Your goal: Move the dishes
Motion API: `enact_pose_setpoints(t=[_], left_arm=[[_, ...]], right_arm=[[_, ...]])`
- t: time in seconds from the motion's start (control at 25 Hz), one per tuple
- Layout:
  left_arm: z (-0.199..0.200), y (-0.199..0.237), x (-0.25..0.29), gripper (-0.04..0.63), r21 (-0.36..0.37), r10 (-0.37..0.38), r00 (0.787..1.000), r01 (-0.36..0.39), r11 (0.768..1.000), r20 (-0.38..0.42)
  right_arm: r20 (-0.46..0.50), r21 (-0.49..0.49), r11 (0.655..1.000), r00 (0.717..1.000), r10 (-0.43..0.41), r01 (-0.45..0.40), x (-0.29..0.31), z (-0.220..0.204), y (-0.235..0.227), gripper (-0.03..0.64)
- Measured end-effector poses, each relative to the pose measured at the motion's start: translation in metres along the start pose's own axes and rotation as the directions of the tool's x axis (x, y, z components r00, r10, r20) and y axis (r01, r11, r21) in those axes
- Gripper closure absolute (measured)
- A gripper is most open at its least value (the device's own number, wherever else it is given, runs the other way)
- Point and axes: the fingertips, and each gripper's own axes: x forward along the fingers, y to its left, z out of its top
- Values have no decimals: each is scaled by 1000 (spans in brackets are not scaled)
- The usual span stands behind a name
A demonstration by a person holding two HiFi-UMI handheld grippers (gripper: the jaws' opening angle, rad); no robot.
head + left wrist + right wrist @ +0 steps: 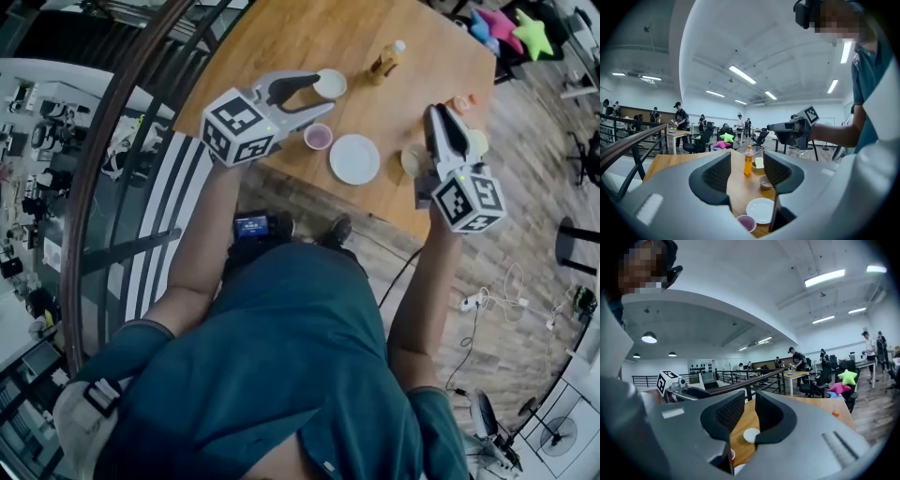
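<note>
Dishes, a flat round white plate [354, 158], a small pink bowl [318, 136] just beside it and a pale round bowl [329, 83] further out, sit on the wooden counter [281, 37] below and ahead of both tools. They look stiff, light and smooth, likely slippery and chippable, so the rim is the place to pinch, one jaw over and one under. The left tool [322, 91] hangs above them half open and empty; the right tool [442, 112] shows only a narrow gap, holding nothing
</note>
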Motion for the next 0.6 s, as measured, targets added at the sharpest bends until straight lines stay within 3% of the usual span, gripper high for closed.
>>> enact_pose_setpoints(t=[0.28,0.6], left_arm=[[14,-24,6,380,41,-66,998,66,997,19],[18,-37,8,380,58,-97,995,96,994,20]], right_arm=[[-28,-98,993,997,67,-70,2,11,59,563],[-43,-123,990,997,62,-67,-5,10,69,563]])
